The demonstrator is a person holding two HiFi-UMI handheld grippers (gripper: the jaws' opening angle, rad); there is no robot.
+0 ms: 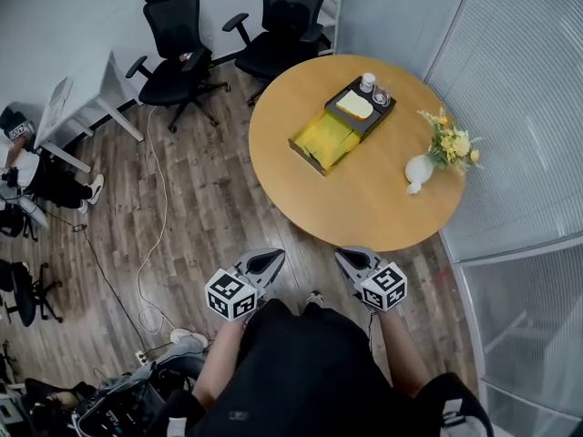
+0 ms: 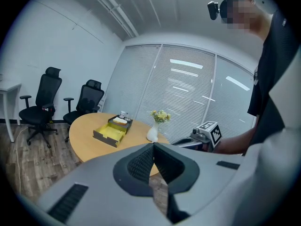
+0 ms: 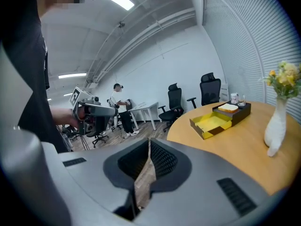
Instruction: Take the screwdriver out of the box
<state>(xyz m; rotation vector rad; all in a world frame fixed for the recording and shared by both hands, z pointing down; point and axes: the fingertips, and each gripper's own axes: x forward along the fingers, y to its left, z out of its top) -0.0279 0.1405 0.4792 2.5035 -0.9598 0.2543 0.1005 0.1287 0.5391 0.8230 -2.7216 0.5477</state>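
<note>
An open dark box with a yellow lining lies on the round wooden table, far from both grippers. It also shows in the left gripper view as box and in the right gripper view as box. No screwdriver can be made out in it from here. My left gripper and right gripper are held side by side over the floor, just short of the table's near edge. Both point toward the table. Left gripper and right gripper are shut and hold nothing.
Behind the box stands a dark tray with cups and a pale pad. A white vase of yellow flowers is at the table's right. Two black office chairs stand beyond the table. A person is by a white desk; cables lie on the floor.
</note>
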